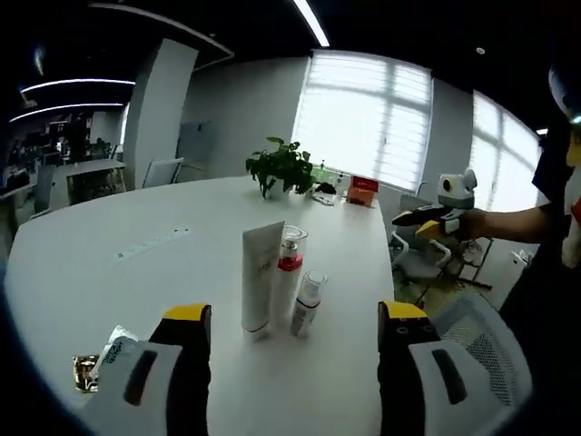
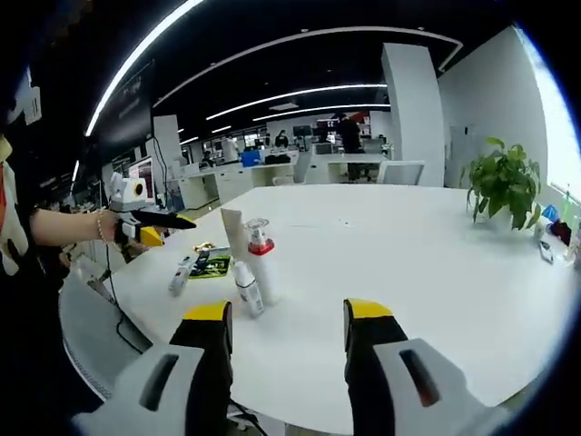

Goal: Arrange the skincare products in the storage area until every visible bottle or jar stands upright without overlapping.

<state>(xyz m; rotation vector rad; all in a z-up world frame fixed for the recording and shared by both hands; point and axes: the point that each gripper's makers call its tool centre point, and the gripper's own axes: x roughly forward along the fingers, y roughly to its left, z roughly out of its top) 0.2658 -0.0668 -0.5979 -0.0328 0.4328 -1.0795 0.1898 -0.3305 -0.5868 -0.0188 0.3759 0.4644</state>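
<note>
Three skincare products stand upright in a tight cluster on the white table (image 1: 109, 272): a white tube (image 1: 261, 277), a clear-capped bottle with a red band (image 1: 289, 270) and a small white pump bottle (image 1: 307, 304). My left gripper (image 1: 295, 313) is open, a little short of them, with nothing between its jaws. The right gripper view shows the same tube (image 2: 233, 232), red-banded bottle (image 2: 260, 259) and pump bottle (image 2: 247, 289) from the other side. My right gripper (image 2: 288, 311) is open and empty, back from the cluster. Each gripper also appears in the other's view, hand-held above the table edge (image 1: 422, 218) (image 2: 159, 221).
A small white item (image 2: 182, 272) lies flat beside a green packet (image 2: 211, 264) near the table edge; the same packet (image 1: 86, 371) sits by my left jaw. A potted plant (image 1: 281, 166) and a red box (image 1: 362, 189) stand at the far side. An office chair (image 1: 427, 263) is beyond the table.
</note>
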